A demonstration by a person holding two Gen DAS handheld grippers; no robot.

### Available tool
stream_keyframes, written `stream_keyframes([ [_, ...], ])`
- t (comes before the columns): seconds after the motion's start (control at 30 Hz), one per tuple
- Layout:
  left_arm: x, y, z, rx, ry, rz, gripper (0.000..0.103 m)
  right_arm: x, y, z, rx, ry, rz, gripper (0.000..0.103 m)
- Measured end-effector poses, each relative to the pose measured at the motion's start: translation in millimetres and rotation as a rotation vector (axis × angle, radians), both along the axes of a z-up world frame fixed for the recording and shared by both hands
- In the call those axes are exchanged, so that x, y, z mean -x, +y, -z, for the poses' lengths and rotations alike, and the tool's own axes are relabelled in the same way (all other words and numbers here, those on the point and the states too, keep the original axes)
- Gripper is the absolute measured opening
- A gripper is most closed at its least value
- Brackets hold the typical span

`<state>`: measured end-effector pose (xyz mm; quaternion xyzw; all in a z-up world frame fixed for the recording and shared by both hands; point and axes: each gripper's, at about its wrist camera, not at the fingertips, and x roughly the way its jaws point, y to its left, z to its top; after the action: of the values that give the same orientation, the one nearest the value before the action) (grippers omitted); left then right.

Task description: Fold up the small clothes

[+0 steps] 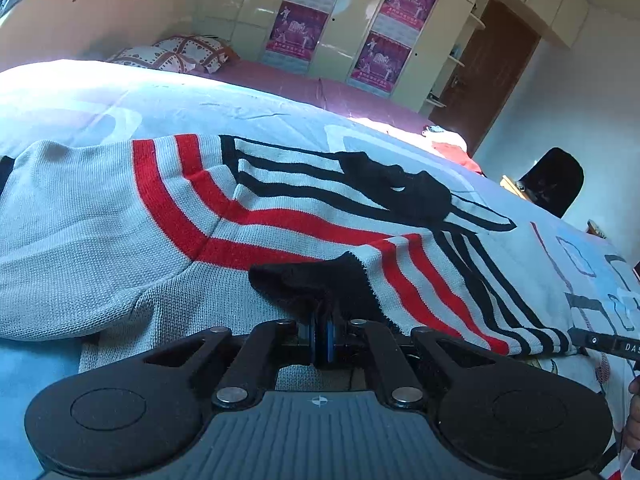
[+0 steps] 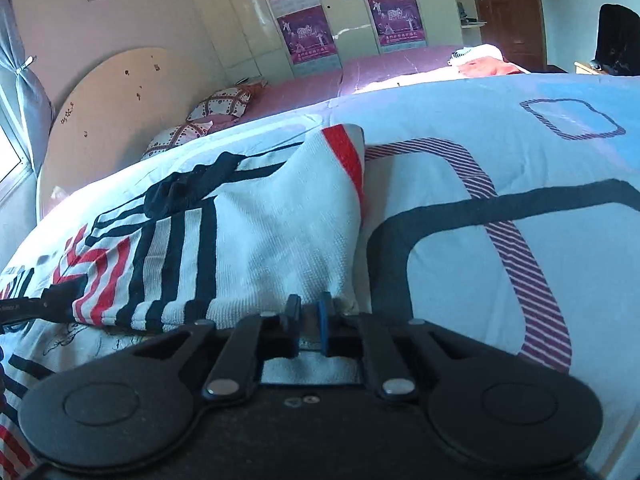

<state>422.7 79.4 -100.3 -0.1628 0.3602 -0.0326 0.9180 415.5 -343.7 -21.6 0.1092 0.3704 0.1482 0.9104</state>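
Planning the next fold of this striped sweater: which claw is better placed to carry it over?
Probably left: the left claw is shut on the sweater's black cuff; the right claw stands slightly apart at the hem.

Daylight from the window (image 2: 10, 160) at left glares on the bedspread (image 1: 80, 88); bluish cast, fisheye-bent edges, sharp focus

Both tools were black, with two round discs at the base and silver rivets on the linkage bars. The left gripper (image 1: 323, 334) had blue pads and a ribbed grey plate with a small cross mark. The right gripper (image 2: 309, 320) had one blue pad.
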Motion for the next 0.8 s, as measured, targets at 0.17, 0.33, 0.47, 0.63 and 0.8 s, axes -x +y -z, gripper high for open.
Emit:
stream_keyframes([
  [0.17, 1, 1, 2, 0.016, -0.002, -0.010, 0.004, -43, -11, -1, -0.051, -0.071, 0.092, 0.039],
  [0.33, 2, 2, 3, 0.025, -0.005, -0.016, 0.004, -100, -16, 19, -0.111, -0.019, 0.105, 0.026],
  [0.47, 9, 5, 2, 0.044, -0.047, -0.045, 0.004, -109, -17, 24, -0.059, -0.027, 0.104, 0.011],
  [0.63, 9, 3, 7, 0.024, -0.027, -0.062, 0.005, -108, -12, 17, -0.007, -0.036, 0.096, 0.016],
  [0.8, 24, 11, -16, -0.056, -0.062, -0.123, 0.005, -104, -16, -4, 0.006, -0.134, 0.070, 0.019],
])
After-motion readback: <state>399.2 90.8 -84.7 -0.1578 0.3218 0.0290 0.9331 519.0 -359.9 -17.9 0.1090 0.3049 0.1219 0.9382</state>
